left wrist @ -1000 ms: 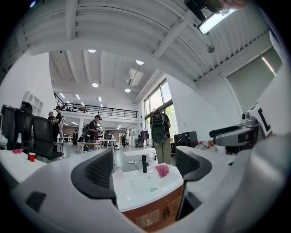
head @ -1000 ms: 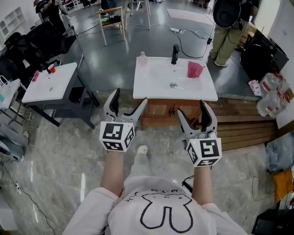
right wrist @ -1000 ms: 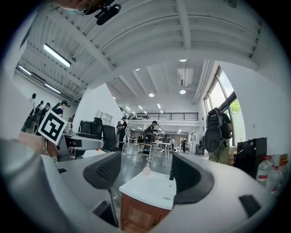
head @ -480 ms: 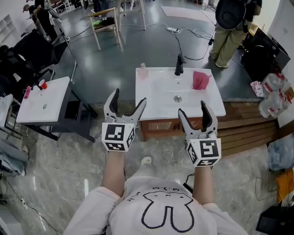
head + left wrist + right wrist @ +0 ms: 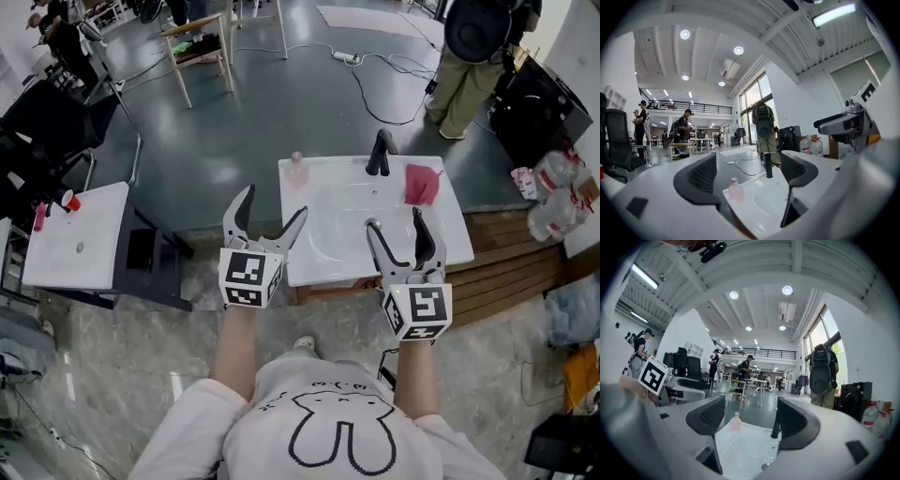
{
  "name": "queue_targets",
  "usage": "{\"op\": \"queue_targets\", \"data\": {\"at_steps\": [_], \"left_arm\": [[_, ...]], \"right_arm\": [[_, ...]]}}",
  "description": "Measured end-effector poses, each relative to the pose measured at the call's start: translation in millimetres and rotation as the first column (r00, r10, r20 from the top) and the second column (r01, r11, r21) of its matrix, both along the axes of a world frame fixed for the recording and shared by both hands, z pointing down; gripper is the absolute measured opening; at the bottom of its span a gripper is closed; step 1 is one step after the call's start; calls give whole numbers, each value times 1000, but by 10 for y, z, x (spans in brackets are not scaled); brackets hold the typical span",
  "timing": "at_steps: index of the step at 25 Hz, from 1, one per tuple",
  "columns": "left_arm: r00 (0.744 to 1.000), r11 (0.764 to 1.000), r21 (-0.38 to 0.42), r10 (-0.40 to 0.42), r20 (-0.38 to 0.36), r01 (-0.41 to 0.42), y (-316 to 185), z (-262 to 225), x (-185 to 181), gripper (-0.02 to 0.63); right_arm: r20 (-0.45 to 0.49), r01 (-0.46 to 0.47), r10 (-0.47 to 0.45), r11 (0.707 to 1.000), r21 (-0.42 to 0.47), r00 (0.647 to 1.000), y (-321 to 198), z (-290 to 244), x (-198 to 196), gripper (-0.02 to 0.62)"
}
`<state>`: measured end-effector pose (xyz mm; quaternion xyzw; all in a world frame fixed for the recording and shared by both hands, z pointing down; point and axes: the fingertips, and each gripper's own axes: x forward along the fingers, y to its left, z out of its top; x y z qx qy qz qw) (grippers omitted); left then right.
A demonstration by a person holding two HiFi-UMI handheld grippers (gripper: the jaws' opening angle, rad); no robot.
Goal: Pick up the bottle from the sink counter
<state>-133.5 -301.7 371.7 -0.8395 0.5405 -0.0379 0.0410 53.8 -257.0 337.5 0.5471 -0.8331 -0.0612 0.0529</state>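
A small pink bottle (image 5: pixel 297 169) stands upright at the back left corner of the white sink counter (image 5: pixel 328 262), left of the black faucet (image 5: pixel 380 153). A pink cloth (image 5: pixel 421 184) lies at the counter's back right. My left gripper (image 5: pixel 272 208) hangs open and empty over the counter's left front edge, well short of the bottle. My right gripper (image 5: pixel 394 225) is open and empty above the basin's front. In the left gripper view the bottle (image 5: pixel 735 191) shows between the open jaws. In the right gripper view the bottle (image 5: pixel 735 422) and the faucet (image 5: pixel 777 426) sit far off.
A second white table (image 5: pixel 75 246) with a red cup stands to the left. A wooden chair (image 5: pixel 197 42) is at the back. A person (image 5: pixel 478 56) stands at the back right near water jugs (image 5: pixel 553 192). Wooden steps (image 5: pixel 506 267) adjoin the counter's right side.
The sink counter has come nearer; both grippers, before in front of it, now reach over its front edge. Both stay open and empty.
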Motion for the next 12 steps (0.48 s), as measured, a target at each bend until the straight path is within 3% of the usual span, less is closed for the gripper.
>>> {"op": "queue_targets", "data": {"at_steps": [12], "left_arm": [[1000,997,-73,7,13,-6,-650,394,-38,433]], "right_arm": [[-10,-4,3,996,-92,1000,-561,362,-45,342]]}}
